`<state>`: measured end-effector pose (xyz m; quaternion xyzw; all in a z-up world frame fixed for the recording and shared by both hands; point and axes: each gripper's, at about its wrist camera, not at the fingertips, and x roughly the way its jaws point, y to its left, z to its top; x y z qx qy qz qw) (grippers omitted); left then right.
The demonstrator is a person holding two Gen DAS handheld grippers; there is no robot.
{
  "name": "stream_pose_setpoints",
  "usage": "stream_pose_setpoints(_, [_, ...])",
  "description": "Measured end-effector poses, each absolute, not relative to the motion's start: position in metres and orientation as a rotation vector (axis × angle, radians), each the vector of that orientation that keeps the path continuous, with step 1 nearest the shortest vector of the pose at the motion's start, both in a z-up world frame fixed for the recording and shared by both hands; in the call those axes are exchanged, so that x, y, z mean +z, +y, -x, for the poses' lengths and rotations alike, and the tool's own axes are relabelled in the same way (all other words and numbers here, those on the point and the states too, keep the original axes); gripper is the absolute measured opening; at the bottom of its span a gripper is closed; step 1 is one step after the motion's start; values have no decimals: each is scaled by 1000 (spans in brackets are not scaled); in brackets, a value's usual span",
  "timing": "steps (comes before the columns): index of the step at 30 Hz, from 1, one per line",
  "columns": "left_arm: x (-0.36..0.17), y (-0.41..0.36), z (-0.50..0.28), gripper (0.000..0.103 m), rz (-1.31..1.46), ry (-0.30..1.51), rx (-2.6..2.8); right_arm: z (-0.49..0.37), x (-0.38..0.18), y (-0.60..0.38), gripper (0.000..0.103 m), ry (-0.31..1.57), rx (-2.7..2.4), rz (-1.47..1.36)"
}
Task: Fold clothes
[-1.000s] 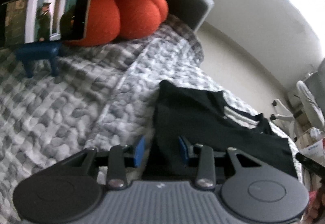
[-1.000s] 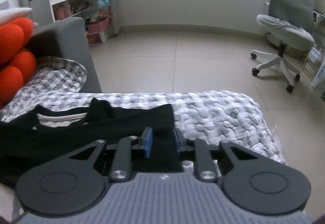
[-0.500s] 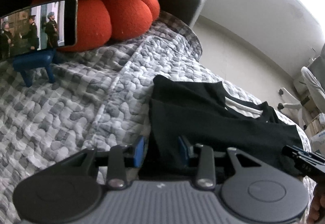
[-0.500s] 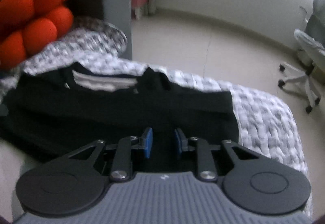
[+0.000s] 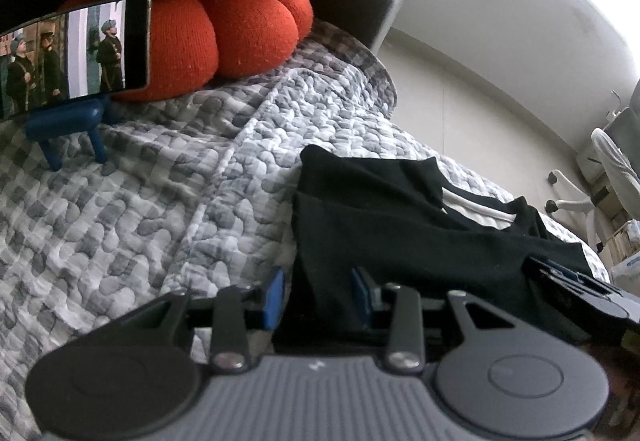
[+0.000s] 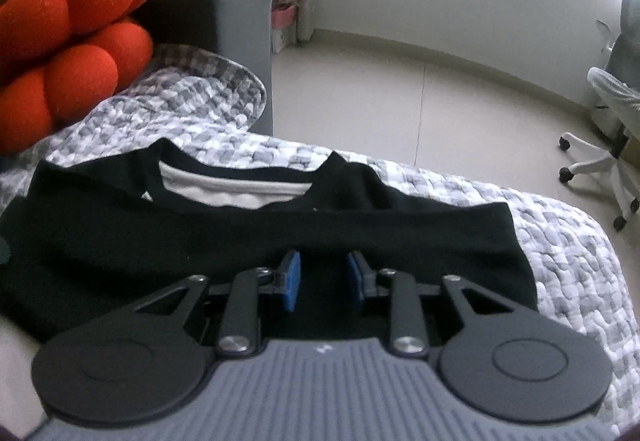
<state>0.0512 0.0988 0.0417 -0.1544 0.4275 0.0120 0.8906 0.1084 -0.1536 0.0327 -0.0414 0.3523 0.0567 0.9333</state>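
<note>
- Black cotton shirt (image 6: pixel 256 241) lay folded once on the grey-and-white quilt (image 5: pixel 140 209) of a sofa, its white-lined neckline (image 6: pixel 236 193) on the side away from both tools.
- Long axis of the shirt ran side to side across the right wrist view, from the orange cushion (image 6: pixel 68 53) side to the open edge of the quilt by the floor; the folded hem formed a straight band just ahead of the right tool (image 6: pixel 324 277).
- Right tool stood near the middle of that band, pointing across the short axis toward the neckline. Its blue pads (image 6: pixel 291 281) were parting, with black cloth lying between and below them but not pinched; the pads did not appear to press on the fabric.
- Left tool (image 5: pixel 318 295) stood at one end of the shirt, at the corner nearest the phone on its blue stand (image 5: pixel 72 53). Its jaws were part-way open and steady, one pad over the quilt and the other over the cloth, so the shirt's side edge (image 5: pixel 298 241) ran up between them. Whether the pads gripped that edge could not be told; a gap showed beside the cloth.
- Seen from the left tool, the shirt stretched away to the right, where the tip of the right tool (image 5: pixel 568 281) rested over its surface.
- Judged from this layout, the next fold would turn on the long axis: each tool lay near a different part of it, the left at the end, the right toward the centre.
</note>
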Motion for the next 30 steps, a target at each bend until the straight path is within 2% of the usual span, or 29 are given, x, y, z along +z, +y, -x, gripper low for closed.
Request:
stream_pose_setpoints(8, [42, 99, -51, 38, 321, 888, 25, -114, 31, -153, 32, 662, 89, 57])
stream_pose_setpoints(16, [47, 99, -51, 38, 333, 877, 25, -100, 58, -148, 33, 619, 115, 86])
stream_pose_setpoints(24, [53, 94, -49, 38, 317, 861, 10, -99, 46, -144, 36, 789, 164, 109])
stream_pose_setpoints(30, [55, 93, -47, 38, 303, 858, 8, -98, 48, -145, 39, 814, 163, 79])
